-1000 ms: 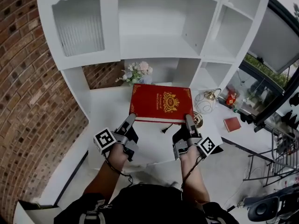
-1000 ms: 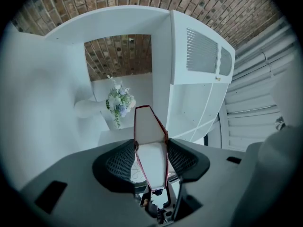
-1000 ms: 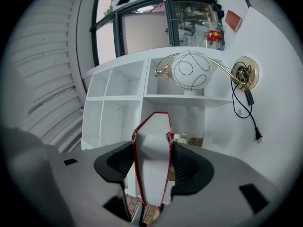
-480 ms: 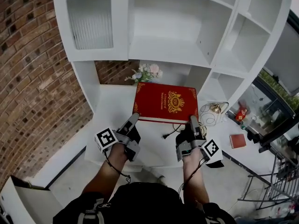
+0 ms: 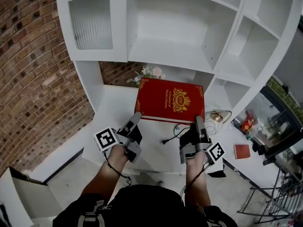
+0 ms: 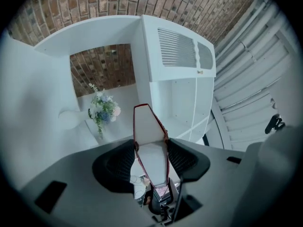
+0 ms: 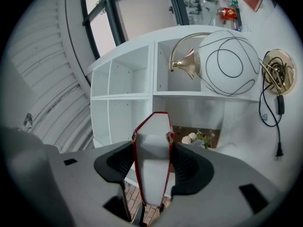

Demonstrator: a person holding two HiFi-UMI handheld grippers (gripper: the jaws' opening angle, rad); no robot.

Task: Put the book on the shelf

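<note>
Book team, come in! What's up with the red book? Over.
Left gripper, right gripper: jaws shut on the red book, near edge. Book held cover-up, not on the shelf yet. Flowers beyond its far edge.

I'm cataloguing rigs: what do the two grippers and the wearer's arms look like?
The left gripper and right gripper are grey with black ribbed pads. Each carries a white cube with black square markers; a dark cable trails along each bare forearm. The top is black.

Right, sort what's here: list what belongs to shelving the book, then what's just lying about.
Job: red hardcover book with gold crest; white shelf unit; left gripper, right gripper, both clamped on it.
Lying about: pale flower bouquet; gold wire-globe lamp; black power cord; small red book.
</note>
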